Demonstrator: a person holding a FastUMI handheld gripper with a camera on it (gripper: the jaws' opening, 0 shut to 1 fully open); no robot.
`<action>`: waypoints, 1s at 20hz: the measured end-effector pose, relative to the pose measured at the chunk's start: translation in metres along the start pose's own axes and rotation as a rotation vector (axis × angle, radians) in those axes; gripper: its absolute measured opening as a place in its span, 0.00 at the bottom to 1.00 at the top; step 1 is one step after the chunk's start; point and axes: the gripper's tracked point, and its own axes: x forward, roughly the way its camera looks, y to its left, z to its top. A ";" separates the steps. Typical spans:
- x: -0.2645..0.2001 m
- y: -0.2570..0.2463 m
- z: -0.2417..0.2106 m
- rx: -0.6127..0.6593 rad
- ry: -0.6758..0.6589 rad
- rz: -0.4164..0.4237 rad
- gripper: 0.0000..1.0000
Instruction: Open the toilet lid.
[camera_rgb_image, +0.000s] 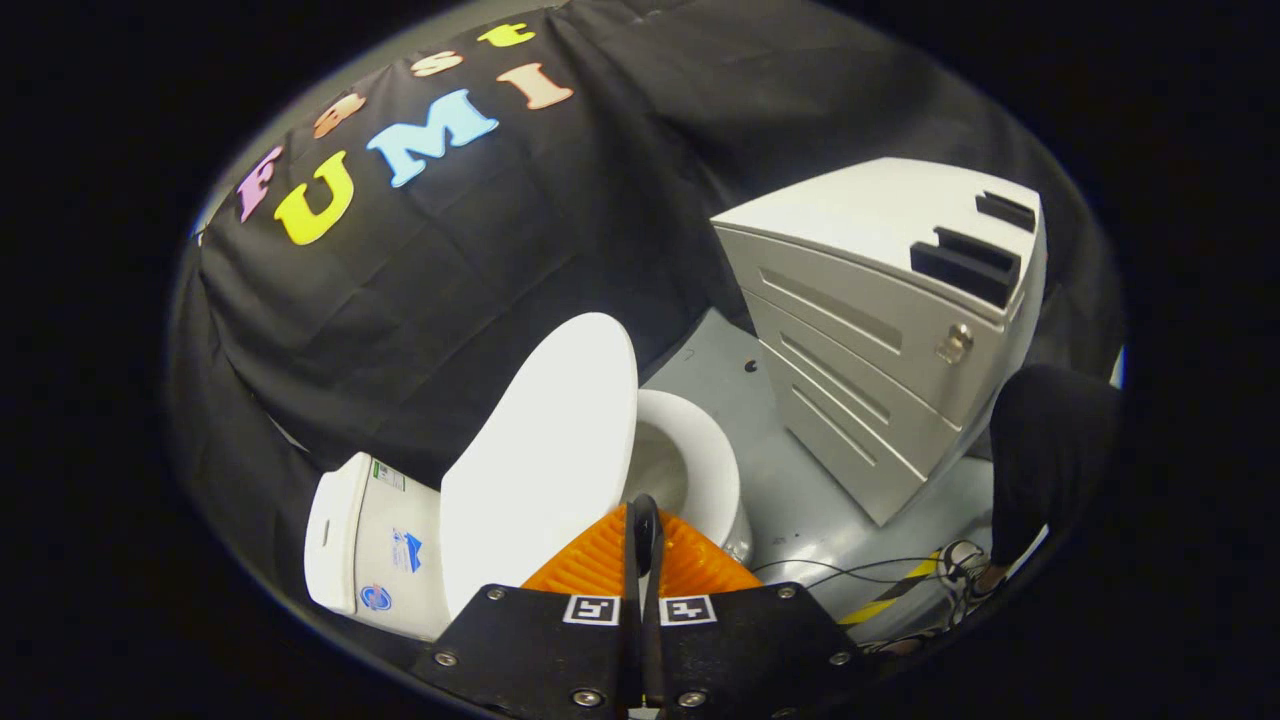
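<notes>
The gripper (645, 520) is showing its two fingers drawn almost together, with only a thin dark slit between them and nothing caught in that slit. The fingertips are sitting just in front of the toilet lid (545, 450), close to its lower edge where it meets the bowl, and it is hard to tell whether they are touching it. The white lid is standing raised, leaning back toward the cistern (365, 545), so the toilet bowl (695, 470) is lying open just beyond the fingers, its pale inside curving down into shadow. The cistern is sitting beside the lid, with small stickers on its face. Past the bowl, across a stretch of grey floor (800, 500), a light grey drawer cabinet (880, 330) is standing with three drawer fronts, a round lock near its upper corner and dark slots in its top. Near the cabinet a person's dark-clad leg (1045, 450) is coming down to a patterned shoe (965, 575), next to thin cables (850, 568) and a yellow-and-black strip (890, 597) lying on the floor.
</notes>
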 end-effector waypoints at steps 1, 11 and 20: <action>-0.004 0.005 0.004 -0.039 -0.005 -0.009 0.00; -0.053 0.072 0.035 -0.263 -0.133 -0.015 0.00; -0.081 0.120 0.045 -0.429 -0.232 -0.058 0.00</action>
